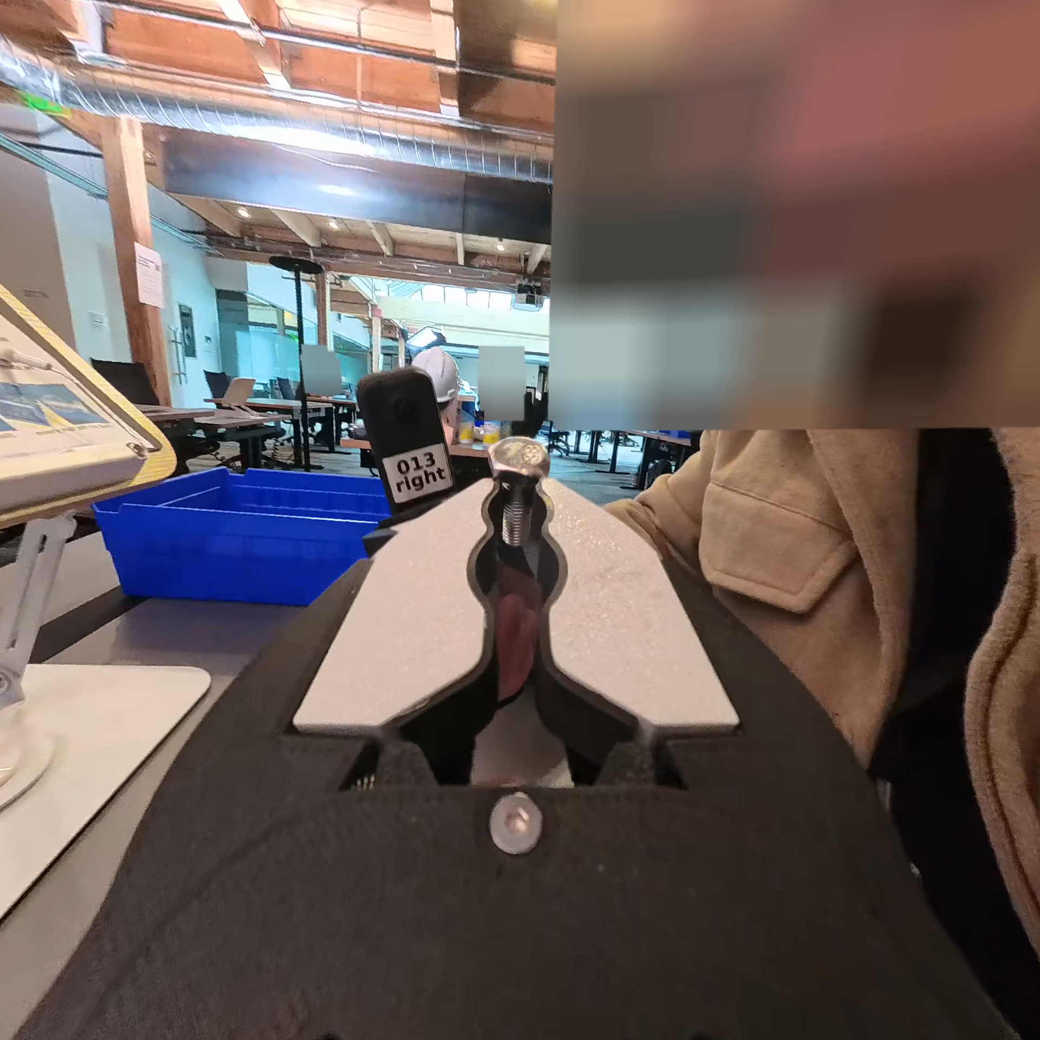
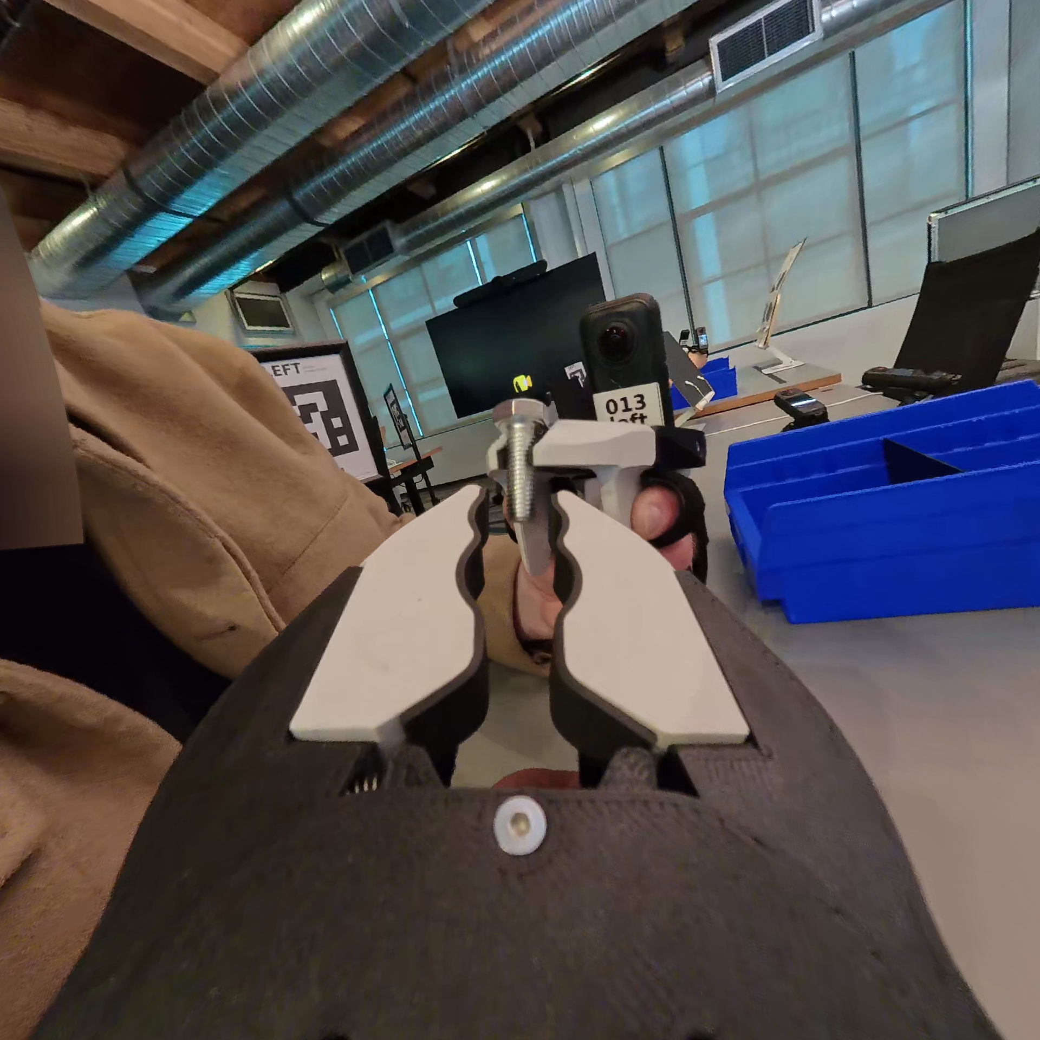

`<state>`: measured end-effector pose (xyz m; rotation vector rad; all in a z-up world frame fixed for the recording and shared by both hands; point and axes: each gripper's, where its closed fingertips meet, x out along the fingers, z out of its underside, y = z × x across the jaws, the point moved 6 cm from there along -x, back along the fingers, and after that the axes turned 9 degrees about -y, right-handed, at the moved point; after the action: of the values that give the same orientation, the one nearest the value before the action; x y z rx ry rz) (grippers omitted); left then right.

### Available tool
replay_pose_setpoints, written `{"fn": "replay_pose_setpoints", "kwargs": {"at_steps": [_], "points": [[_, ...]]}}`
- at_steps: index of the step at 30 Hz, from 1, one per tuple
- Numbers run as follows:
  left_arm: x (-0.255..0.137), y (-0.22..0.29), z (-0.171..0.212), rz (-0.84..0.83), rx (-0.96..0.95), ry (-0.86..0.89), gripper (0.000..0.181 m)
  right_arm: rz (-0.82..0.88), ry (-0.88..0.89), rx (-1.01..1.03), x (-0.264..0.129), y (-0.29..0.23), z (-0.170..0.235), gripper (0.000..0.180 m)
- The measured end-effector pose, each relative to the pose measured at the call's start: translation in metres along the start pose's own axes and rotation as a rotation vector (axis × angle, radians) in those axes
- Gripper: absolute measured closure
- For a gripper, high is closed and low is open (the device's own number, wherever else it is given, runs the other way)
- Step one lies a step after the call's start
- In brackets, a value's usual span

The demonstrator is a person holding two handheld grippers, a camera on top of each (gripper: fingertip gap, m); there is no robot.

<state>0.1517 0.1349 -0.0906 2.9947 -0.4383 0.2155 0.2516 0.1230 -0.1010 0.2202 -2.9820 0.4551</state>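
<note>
My left claw is raised off the surface and aimed level across the room, its white fingers drawn in until only a narrow wavy slot is left between them. At the tips it pinches a silver hex-head bolt, standing upright with the head above the fingertips and the threaded shank running down into the slot. From the right wrist view I see the same bolt from the other side, gripped by the left claw, whose fingers cross my view sideways; a bare hand is wrapped around the handle beneath it, and a black camera with a white label sits on top.

My right claw is tilted upward and faces the left one. Its fingers are partly spread, and the lower end of the bolt's shank sits in the gap between the tips. I cannot tell whether either pad touches the thread. In the left wrist view only the right unit's black camera peeks out just behind the left fingers.

A person in a tan jacket is close on one side of both claws. A blue divided bin rests on the grey surface beyond them, and a tablet on a white stand is at the left edge of the left view.
</note>
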Motion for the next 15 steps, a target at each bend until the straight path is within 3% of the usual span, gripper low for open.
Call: {"fn": "replay_pose_setpoints", "kwargs": {"at_steps": [3,10,12,15], "points": [[0.002,0.0,0.003,0.018,-0.008,-0.004,0.172,-0.008,-0.022,-0.006,0.002,-0.001,0.001,0.17],[0.002,0.001,0.004,0.023,0.007,-0.014,0.172,0.02,-0.054,-0.046,0.0,-0.002,0.001,0.17],[-0.001,-0.002,0.001,-0.024,0.025,-0.036,0.15,0.066,-0.104,-0.094,-0.004,-0.002,-0.003,0.17],[-0.009,-0.003,-0.003,-0.098,0.101,-0.136,0.145,0.208,-0.28,-0.236,-0.01,0.002,-0.005,0.17]]}}
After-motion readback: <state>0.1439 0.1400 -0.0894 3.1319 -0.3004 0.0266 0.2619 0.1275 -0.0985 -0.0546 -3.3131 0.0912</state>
